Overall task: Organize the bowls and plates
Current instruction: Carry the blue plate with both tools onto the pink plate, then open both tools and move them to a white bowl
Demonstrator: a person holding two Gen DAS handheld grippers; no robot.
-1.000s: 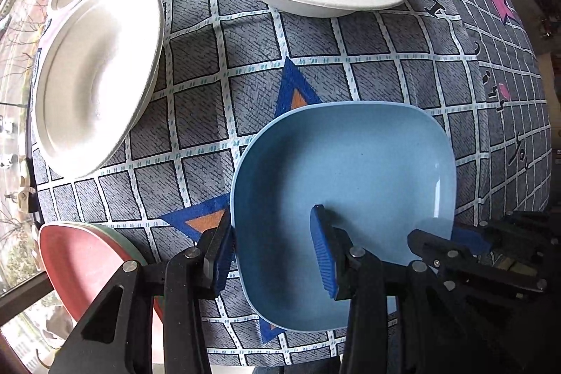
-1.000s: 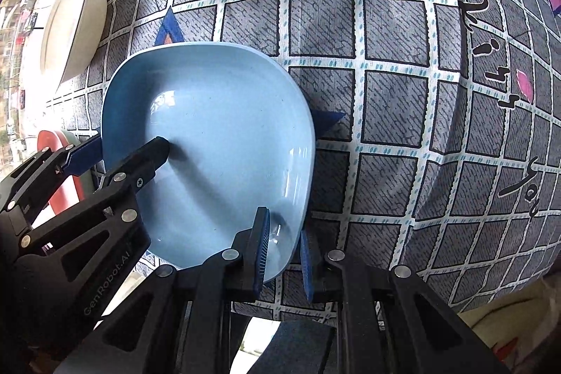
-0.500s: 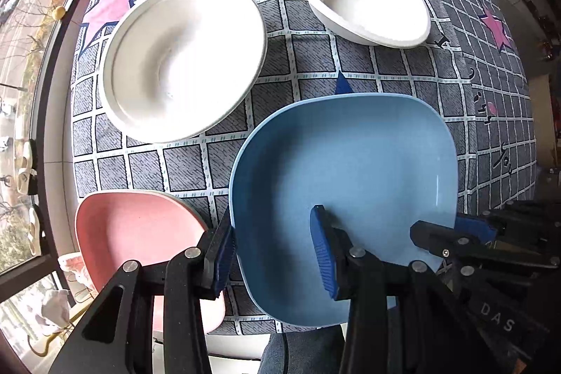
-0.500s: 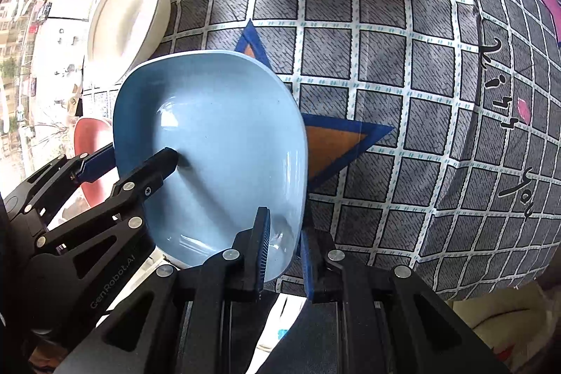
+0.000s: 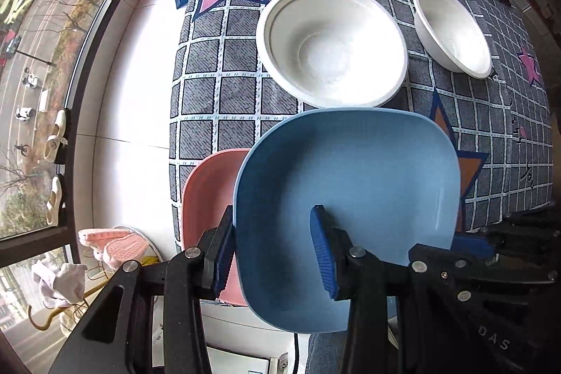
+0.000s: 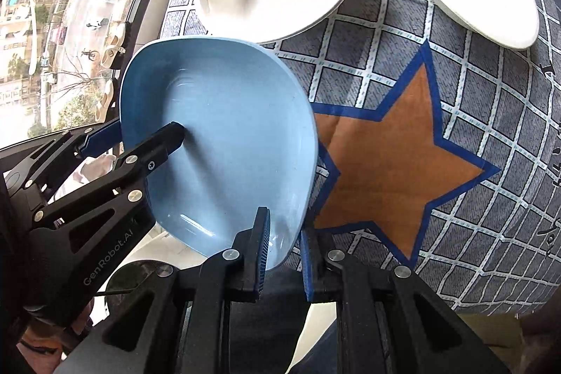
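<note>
Grip: our left gripper and right gripper both clamp the blue plate's rim | risk: it could tilt and slip onto the pink plate; cause: shallow edge holds

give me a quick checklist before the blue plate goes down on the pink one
1. Left gripper clamped on blue plate rim: ok
2. Right gripper clamped on opposite rim: ok
3. Blue plate clear of the tablecloth: ok
4. Pink plate top bare: cannot tell, partly hidden
5. Blue plate centred over pink plate: not ok, offset to the side
6. White bowls out of the way: ok
</note>
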